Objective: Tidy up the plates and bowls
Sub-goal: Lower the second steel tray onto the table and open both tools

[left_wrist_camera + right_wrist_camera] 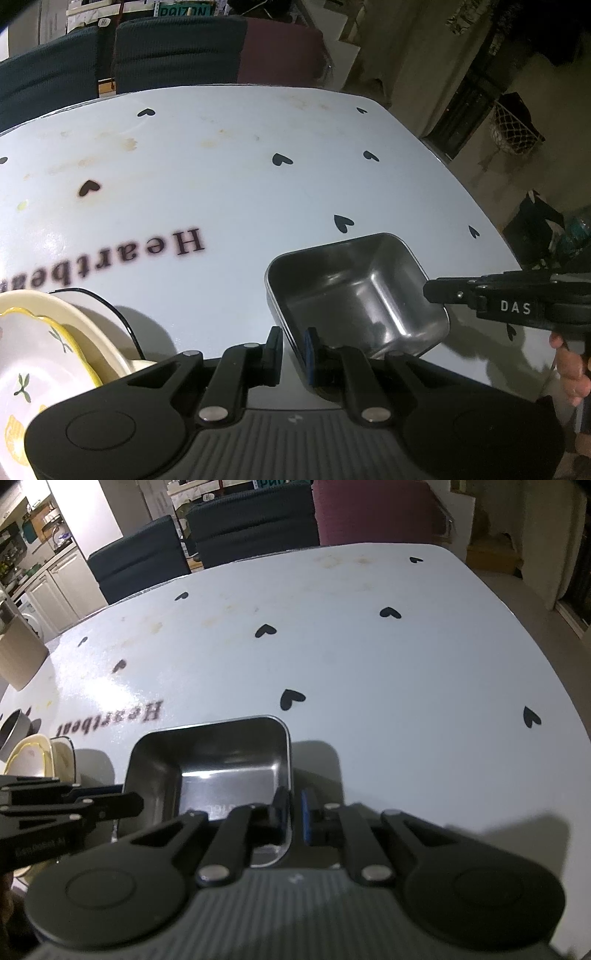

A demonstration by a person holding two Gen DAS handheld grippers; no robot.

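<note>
A square steel dish (360,291) is held over the white table (240,155). My left gripper (293,349) is shut on the dish's near left rim. My right gripper (293,812) is shut on the dish's (218,768) right rim; in the left wrist view its fingers (447,291) reach the dish from the right. A stack of cream and white plates (55,343), the top one yellow-rimmed with a leaf pattern, sits at the lower left. The stack also shows in the right wrist view (40,757).
A grey steel cup (14,731) stands beyond the plate stack at the left. A cardboard box (18,657) sits on the table's far left. Dark and maroon chairs (258,520) line the far edge. The table edge (491,206) runs close on the right.
</note>
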